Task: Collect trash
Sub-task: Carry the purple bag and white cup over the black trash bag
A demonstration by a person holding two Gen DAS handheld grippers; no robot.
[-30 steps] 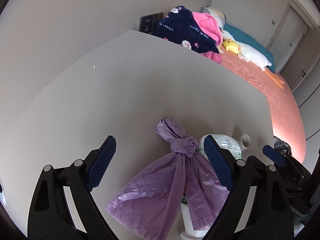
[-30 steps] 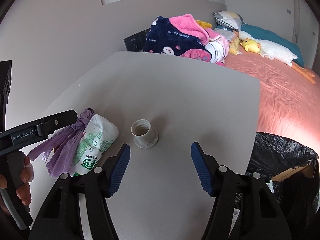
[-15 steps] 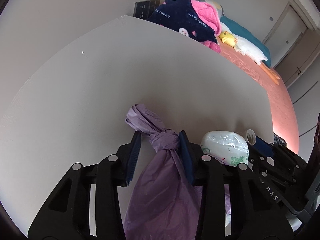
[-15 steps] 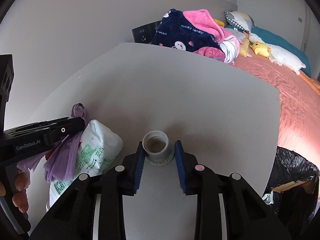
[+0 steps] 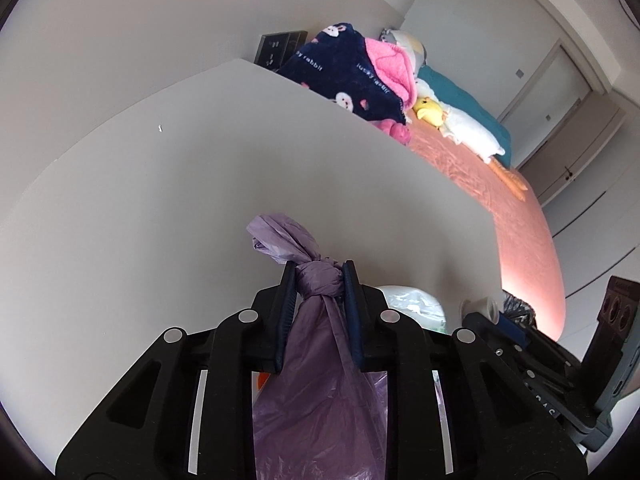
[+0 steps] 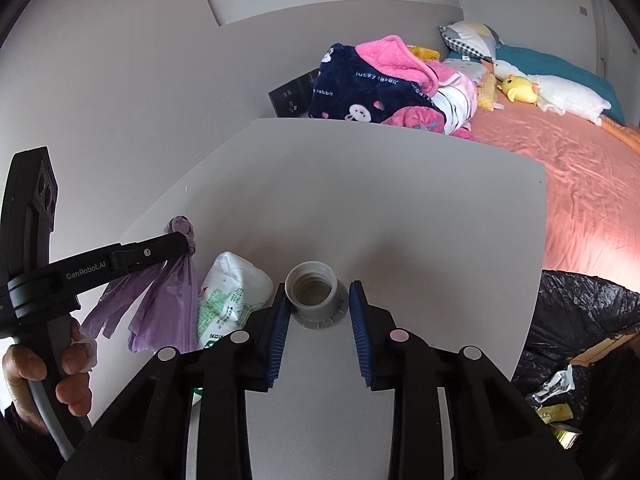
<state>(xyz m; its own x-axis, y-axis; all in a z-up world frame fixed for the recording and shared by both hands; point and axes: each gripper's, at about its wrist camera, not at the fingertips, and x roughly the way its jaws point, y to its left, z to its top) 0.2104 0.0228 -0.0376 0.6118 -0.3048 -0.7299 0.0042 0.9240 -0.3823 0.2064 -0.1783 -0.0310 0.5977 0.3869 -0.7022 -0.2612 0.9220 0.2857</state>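
1 purple bag [image 5: 320, 284] clenched in left tongs [image 5: 319, 280] | 1 grey cap [image 6: 316, 294] gripped by right tongs [image 6: 318, 300]

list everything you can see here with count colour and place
knotted plastic bag: 1, purple, near left of table, knot between the left tongs
white plastic pouch: 1, white with green print, lying beside the bag
cup-shaped piece: 1, grey-white, mid table, between the right tongs
table: 1, pale grey
bin bag: 1, black, right of table
blanket: 1, navy and pink, on bed
duck toy: 1, yellow, on bed
left tongs: shut on the knot
right tongs: closed on the piece
hand: 1, gripping the left handle
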